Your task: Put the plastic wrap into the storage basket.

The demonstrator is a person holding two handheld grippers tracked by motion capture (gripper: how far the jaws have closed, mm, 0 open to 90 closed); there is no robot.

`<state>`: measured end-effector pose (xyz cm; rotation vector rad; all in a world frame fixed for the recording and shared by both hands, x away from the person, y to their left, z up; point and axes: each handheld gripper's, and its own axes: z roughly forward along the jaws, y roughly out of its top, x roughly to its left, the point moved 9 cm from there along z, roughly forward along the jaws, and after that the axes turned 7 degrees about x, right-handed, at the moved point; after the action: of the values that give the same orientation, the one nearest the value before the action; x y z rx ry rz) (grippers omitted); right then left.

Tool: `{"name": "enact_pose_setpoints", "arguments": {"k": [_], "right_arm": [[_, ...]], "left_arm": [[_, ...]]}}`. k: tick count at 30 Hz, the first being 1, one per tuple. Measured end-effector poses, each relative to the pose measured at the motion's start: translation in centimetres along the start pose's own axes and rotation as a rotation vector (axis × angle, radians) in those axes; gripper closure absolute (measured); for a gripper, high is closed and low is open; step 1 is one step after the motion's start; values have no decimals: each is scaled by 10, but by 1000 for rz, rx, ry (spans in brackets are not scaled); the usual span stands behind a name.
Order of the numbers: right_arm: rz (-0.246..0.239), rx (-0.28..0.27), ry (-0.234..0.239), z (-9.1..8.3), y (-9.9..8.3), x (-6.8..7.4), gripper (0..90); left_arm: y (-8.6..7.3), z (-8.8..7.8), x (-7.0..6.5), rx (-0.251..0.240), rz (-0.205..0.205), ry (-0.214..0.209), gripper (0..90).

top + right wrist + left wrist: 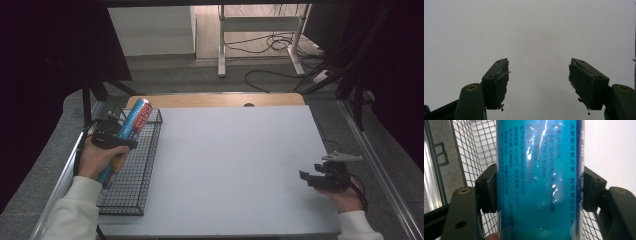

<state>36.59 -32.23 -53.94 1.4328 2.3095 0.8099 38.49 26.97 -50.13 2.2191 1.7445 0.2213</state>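
Blue and glossy, a long cylindrical tube printed with small text is pinched across its body by the left gripper, one black jaw pressed flat to each side of it. In the left gripper view the tube runs up between the jaws, with wire mesh behind it on the left and the pale bench surface on the right. From the high view the tube lies tilted, its red-and-white labelled end pointing to the far side and raised above the far part of a black wire basket, its near end low beside the person's left hand. The basket sits along the left edge of the grey bench.

At the near right corner of the bench, the right gripper is held in the right hand, well apart from the basket. Its jaws stand spread wide with nothing between them, and the right gripper looks out over bare bench surface.
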Motion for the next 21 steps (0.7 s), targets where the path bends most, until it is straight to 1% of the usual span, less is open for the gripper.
{"name": "enact_pose_setpoints", "arguments": {"k": [2,4,9,14,19,21], "right_arm": [[-2,-1,1,0,0,-1,326],[-1,-1,-1,0,0,-1,326],[-3,4,1,0,0,0,322],[-4,10,1,1,-1,0,319],[-6,9,2,1,-1,0,318],[-5,8,1,1,-1,0,318]], "left_arm": [[-1,4,0,2,-11,-10,317],[-2,8,0,13,-17,-10,317],[-4,22,3,47,-42,5,317],[-8,36,8,73,-79,19,317],[-12,48,8,97,-87,29,316],[-14,52,7,115,-85,40,316]]}}
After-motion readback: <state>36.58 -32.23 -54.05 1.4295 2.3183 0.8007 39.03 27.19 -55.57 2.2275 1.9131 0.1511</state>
